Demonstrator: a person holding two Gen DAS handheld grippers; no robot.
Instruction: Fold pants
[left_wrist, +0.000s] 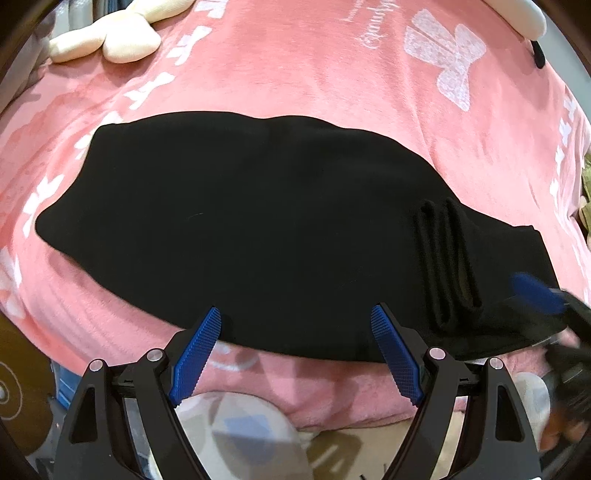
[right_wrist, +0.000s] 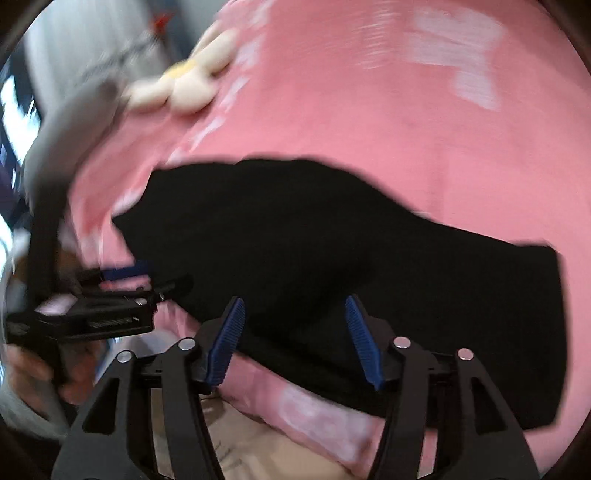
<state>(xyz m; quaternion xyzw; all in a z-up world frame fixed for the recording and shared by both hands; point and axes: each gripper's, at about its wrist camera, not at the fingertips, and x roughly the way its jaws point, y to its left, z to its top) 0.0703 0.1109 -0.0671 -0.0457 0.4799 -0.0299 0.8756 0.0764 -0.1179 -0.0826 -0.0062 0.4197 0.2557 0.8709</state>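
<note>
A cream flower-shaped cushion (left_wrist: 107, 40) lies far left of the black pants (left_wrist: 258, 229), which are spread flat on the pink blanket (left_wrist: 295, 74). The blanket's white cursive lettering cannot be read. The left gripper (left_wrist: 295, 321) hovers at the pants' near edge, jaws spread apart, holding nothing. At the pants' right end, the right gripper (right_wrist: 293, 310) also gapes empty; its view is blurred.

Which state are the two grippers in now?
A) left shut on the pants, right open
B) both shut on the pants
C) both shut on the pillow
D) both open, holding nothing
D: the left gripper and the right gripper each show blue pads spread wide apart over the near edge of the black pants, with no cloth pinched between them.
</note>
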